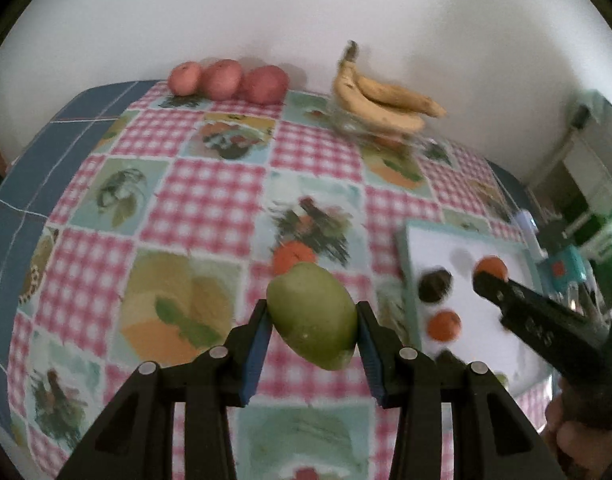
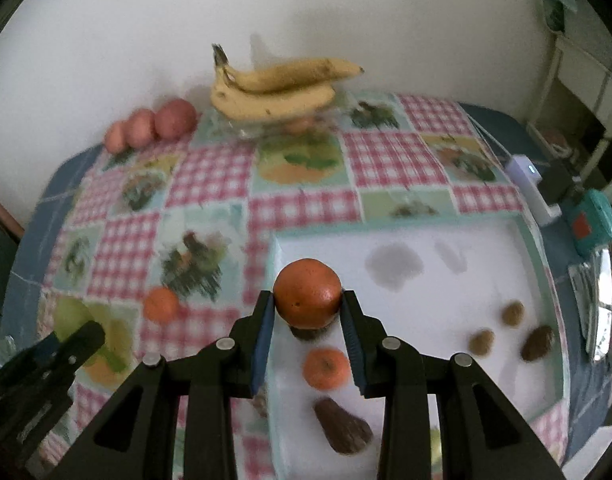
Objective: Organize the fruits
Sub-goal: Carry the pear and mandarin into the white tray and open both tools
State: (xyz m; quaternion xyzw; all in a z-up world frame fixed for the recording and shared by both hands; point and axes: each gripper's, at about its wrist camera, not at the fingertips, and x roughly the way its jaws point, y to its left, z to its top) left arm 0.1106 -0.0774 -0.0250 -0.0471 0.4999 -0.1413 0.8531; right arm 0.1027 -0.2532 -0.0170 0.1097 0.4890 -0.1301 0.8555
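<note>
My left gripper (image 1: 311, 320) is shut on a green pear (image 1: 311, 322) and holds it above the checked tablecloth. My right gripper (image 2: 307, 308) is shut on an orange mandarin (image 2: 307, 292) above the left part of the white tray (image 2: 485, 240). It also shows in the left wrist view (image 1: 491, 280). The tray holds another mandarin (image 2: 326, 368), a dark brown fruit (image 2: 343, 430) and several small brown fruits (image 2: 511, 314). A loose mandarin (image 2: 161, 304) lies on the cloth left of the tray. Three red apples (image 1: 226, 80) stand in a row at the wall. Bananas (image 1: 381, 100) lie on a glass bowl (image 1: 369, 130).
The table (image 1: 22, 176) stands against a white wall. A white device (image 2: 529, 188), a teal box (image 2: 593, 224) and a shiny metal object (image 2: 597, 304) sit past the tray's right side. White furniture (image 2: 577, 76) stands at the far right.
</note>
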